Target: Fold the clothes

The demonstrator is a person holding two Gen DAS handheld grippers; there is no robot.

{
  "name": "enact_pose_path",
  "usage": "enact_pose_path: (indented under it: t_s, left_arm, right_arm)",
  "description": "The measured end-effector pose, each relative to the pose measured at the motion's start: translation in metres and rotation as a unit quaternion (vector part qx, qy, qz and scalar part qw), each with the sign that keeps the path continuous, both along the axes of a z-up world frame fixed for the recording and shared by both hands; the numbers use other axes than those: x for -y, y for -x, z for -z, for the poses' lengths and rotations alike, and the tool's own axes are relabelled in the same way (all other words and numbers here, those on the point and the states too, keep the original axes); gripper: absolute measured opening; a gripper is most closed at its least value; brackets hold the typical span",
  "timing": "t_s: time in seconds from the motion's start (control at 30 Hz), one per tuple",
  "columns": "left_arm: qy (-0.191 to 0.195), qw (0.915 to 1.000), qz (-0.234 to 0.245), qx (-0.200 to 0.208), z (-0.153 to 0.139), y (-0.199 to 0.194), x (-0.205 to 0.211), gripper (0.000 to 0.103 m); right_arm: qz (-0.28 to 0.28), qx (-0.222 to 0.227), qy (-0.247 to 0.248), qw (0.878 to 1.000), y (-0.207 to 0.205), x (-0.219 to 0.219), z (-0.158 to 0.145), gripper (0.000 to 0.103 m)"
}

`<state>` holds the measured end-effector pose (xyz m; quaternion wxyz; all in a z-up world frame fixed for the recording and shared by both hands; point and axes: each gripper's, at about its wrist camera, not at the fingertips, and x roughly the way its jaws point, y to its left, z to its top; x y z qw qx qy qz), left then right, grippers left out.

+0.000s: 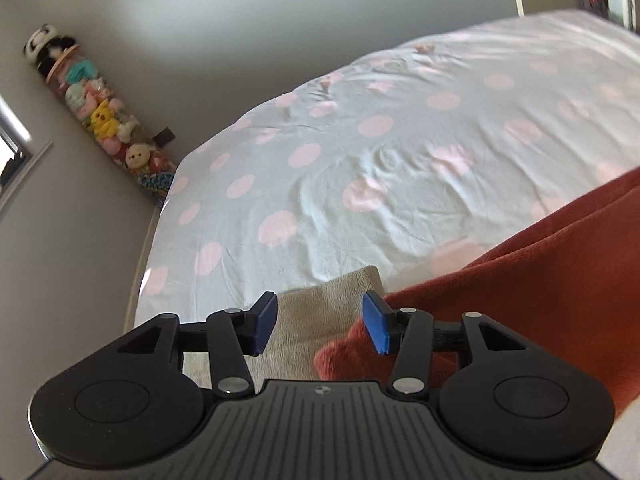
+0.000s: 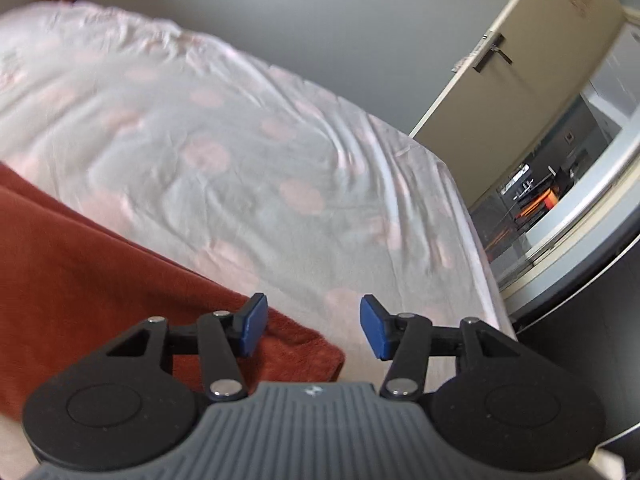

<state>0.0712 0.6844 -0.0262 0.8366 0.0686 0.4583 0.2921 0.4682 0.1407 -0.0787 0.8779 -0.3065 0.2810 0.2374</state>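
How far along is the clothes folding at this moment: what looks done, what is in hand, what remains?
Done: a beige garment lies near the bed's edge looking folded, though little of it shows. In hand: nothing; the left gripper and right gripper are both open, poised at opposite ends of the rust-red garment, which lies on the polka-dot sheet. Left: gripping and folding the red garment.

The left gripper [image 1: 320, 326] hovers low over the bed [image 1: 400, 152], jaws spread wide and empty. Between them shows a beige cloth [image 1: 316, 320]; a rust-red garment [image 1: 560, 280] lies beside it, lapping its right edge. A clear tube of plush toys [image 1: 104, 120] leans against the wall
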Motion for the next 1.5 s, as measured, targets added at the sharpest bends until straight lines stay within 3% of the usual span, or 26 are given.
enact_pose_path:
  t_s: [0.2, 0.3, 0.37, 0.43, 0.6, 0.63, 0.73, 0.9, 1.13, 1.37, 1.43, 1.5]
  left_arm:
    - [0.045, 0.9977, -0.037, 0.035, 0.005, 0.051, 0.018, 0.052]
    - [0.084, 0.9899, -0.082, 0.079, 0.017, 0.078, 0.019, 0.060]
    - [0.117, 0.9783, -0.122, 0.119, 0.027, 0.094, 0.012, 0.060]
    - [0.145, 0.9614, -0.170, 0.161, 0.039, 0.108, 0.002, 0.060]
    - [0.199, 0.9238, -0.245, 0.217, 0.076, 0.126, -0.015, 0.060]
    - [0.200, 0.9214, -0.252, 0.219, 0.083, 0.127, -0.016, 0.060]
    - [0.176, 0.9307, -0.246, 0.205, 0.101, 0.126, -0.009, 0.060]
    - [0.141, 0.9335, -0.235, 0.231, 0.118, 0.136, 0.007, 0.060]
    - [0.127, 0.9161, -0.251, 0.286, 0.127, 0.153, 0.026, 0.058]
    - [0.191, 0.8858, -0.242, 0.347, 0.123, 0.167, 0.008, 0.059]
    - [0.203, 0.8872, -0.215, 0.354, 0.118, 0.167, 0.001, 0.059]
    - [0.216, 0.8962, -0.176, 0.346, 0.114, 0.158, -0.004, 0.062]
  right_arm:
    - [-0.001, -0.040, -0.069, 0.997, 0.083, 0.016, 0.019, 0.055]
    - [-0.001, -0.060, -0.103, 0.993, 0.124, 0.023, 0.028, 0.056]
    - [-0.002, -0.074, -0.126, 0.989, 0.152, 0.028, 0.034, 0.056]
    - [0.009, -0.089, -0.154, 0.984, 0.176, 0.029, 0.042, 0.056]
    - [0.020, -0.115, -0.206, 0.972, 0.231, 0.020, 0.053, 0.056]
    - [0.012, -0.112, -0.206, 0.972, 0.240, 0.015, 0.051, 0.056]
    - [-0.015, -0.095, -0.193, 0.976, 0.264, 0.000, 0.045, 0.062]
    - [-0.042, -0.091, -0.170, 0.980, 0.284, -0.022, 0.047, 0.063]
    - [-0.025, -0.109, -0.138, 0.984, 0.300, -0.043, 0.071, 0.063]
    - [-0.038, -0.092, -0.111, 0.989, 0.308, -0.050, 0.077, 0.065]
    - [-0.029, -0.095, -0.110, 0.989, 0.306, -0.049, 0.079, 0.065]
    - [-0.023, -0.099, -0.108, 0.989, 0.304, -0.049, 0.082, 0.065]
